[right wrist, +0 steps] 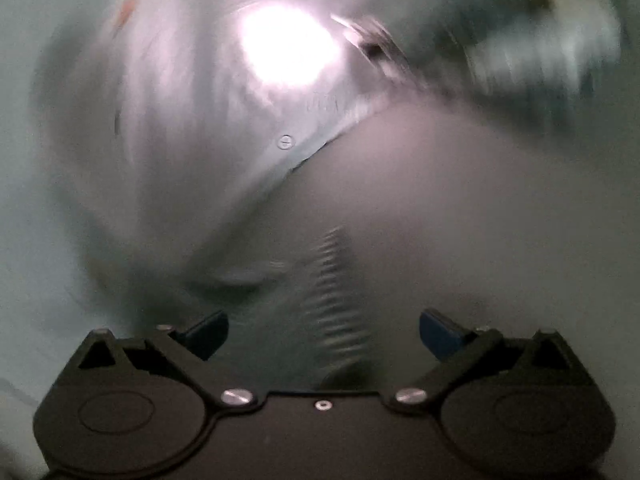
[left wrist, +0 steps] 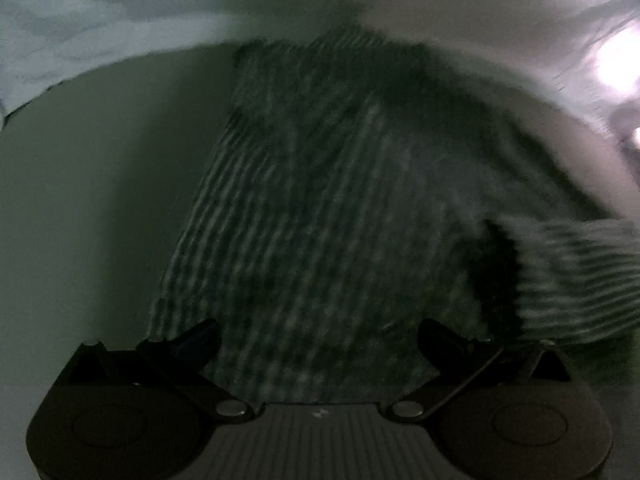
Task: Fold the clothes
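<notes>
The striped cloth [left wrist: 320, 208] lies on the grey table [left wrist: 88, 208], dark with thin pale lines, and one side flap [left wrist: 576, 276] is turned over at the right. It looks partly folded, so I think more folds are left. Behind it lies a pale sheet [left wrist: 120, 20]. The left gripper [left wrist: 318, 334] hangs over the cloth with its tongs wide apart, holding nothing. The right gripper [right wrist: 324, 330] also has its tongs wide apart, with nothing pinched, over a blurry bit of stripes.
</notes>
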Available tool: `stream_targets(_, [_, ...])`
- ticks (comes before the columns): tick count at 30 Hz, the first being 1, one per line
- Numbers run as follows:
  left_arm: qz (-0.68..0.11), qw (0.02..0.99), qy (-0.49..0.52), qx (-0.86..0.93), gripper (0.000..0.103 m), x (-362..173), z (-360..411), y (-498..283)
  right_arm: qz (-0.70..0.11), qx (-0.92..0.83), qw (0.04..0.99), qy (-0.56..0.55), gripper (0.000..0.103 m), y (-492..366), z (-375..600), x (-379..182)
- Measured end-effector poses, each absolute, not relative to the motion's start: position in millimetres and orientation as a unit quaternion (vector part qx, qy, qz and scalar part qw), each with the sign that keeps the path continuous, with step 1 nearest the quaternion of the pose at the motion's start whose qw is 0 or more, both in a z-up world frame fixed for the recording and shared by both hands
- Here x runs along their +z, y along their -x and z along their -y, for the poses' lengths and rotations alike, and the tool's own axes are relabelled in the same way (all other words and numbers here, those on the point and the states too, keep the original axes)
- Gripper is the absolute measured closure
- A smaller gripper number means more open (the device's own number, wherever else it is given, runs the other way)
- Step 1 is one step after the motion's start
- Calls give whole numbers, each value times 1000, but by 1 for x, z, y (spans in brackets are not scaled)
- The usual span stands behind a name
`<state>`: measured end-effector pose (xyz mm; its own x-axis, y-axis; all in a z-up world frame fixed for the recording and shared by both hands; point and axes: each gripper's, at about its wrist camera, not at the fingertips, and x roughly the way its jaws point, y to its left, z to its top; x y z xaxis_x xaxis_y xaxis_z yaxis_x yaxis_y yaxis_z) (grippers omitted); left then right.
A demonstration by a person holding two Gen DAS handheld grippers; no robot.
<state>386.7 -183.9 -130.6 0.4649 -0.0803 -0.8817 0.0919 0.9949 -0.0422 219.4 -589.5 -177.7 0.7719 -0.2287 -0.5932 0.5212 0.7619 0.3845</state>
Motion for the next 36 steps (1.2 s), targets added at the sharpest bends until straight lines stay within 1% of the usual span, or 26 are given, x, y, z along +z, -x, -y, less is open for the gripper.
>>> stream_targets(2, [-504, 859, 6, -92, 1, -120, 194, -389, -306, -243, 907, -157, 0, -224, 577, -185])
stream_targets(3, [-501, 858, 9, -115, 2, -119, 202, -389, -318, -251, 906, -121, 0, -224, 574, -188])
stream_targets(6, [-492, 852, 18, -180, 7, -114, 226, -387, -330, -247, 903, -120, 0, -220, 574, -199])
stream_targets(9, [-493, 842, -2, -222, 12, -122, 251, -387, -335, -244, 902, -118, 0, -211, 567, -208])
stream_targets(11, [-501, 833, -18, -233, 24, -132, 262, -393, -338, -246, 903, -106, 0, -208, 561, -211])
stream_targets(12, [-505, 830, -27, -237, 27, -135, 268, -393, -337, -246, 903, -102, 0, -207, 560, -211])
stream_targets(13, [-508, 826, -35, -241, 31, -138, 273, -394, -334, -246, 904, -102, 0, -206, 560, -212])
stream_targets(15, [-510, 823, -43, -247, 45, -142, 282, -397, -328, -247, 906, -102, 0, -203, 560, -214])
stream_targets(16, [-511, 821, -46, -249, 58, -144, 285, -399, -322, -248, 908, -99, 0, -201, 558, -216])
stream_targets(17, [-514, 820, -48, -247, 75, -145, 287, -400, -318, -249, 910, -97, 0, -200, 557, -217])
stream_targets(18, [-516, 819, -50, -245, 85, -146, 289, -400, -317, -249, 910, -96, 0, -200, 556, -216])
stream_targets(19, [-516, 820, -46, -244, 98, -146, 290, -399, -317, -249, 910, -97, 0, -200, 556, -216])
stream_targets(27, [-486, 845, -52, -218, 101, -125, 282, -389, -319, -249, 910, -95, 0, -201, 557, -215])
stream_targets(33, [-448, 870, -58, -199, 101, -96, 256, -387, -371, -242, 889, -115, 0, -214, 558, -203])
stream_targets(36, [-425, 884, -52, -186, 101, -81, 235, -392, -367, -240, 890, -123, 0, -212, 545, -195])
